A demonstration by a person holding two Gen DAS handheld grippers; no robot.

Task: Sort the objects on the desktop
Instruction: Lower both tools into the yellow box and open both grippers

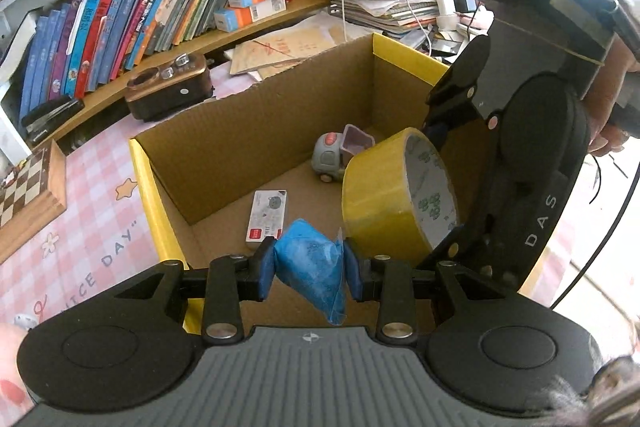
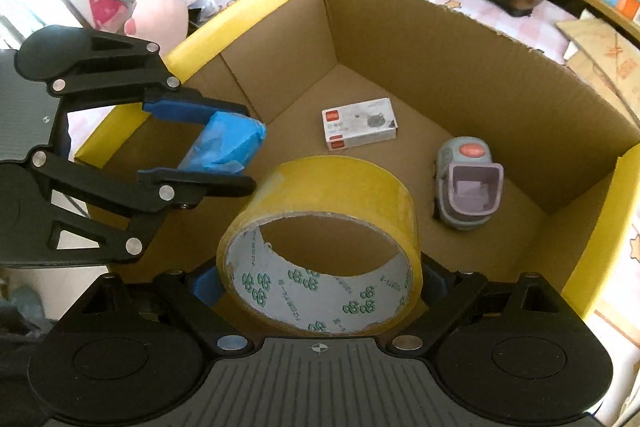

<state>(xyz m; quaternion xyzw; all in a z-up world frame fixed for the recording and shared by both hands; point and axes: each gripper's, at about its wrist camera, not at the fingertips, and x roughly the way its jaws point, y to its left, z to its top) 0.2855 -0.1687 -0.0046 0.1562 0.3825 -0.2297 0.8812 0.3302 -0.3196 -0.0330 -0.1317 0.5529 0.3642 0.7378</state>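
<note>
Gripping a blue packet (image 1: 312, 263), the left tongs (image 1: 309, 269) hang over the cardboard box (image 2: 460, 39); beside them the right tongs (image 2: 320, 287) clamp a yellow tape roll (image 2: 320, 247). Below lie a small carton (image 2: 359, 123) and toy truck (image 2: 466, 183).

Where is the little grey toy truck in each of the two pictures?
Left wrist view: the grey toy truck sits on the box floor near the middle, just left of the yellow tape roll.
Right wrist view: the truck is on the right of the box floor, right of the tape roll.
Shared landmark: the small white card box lying on the floor nearby.
</note>
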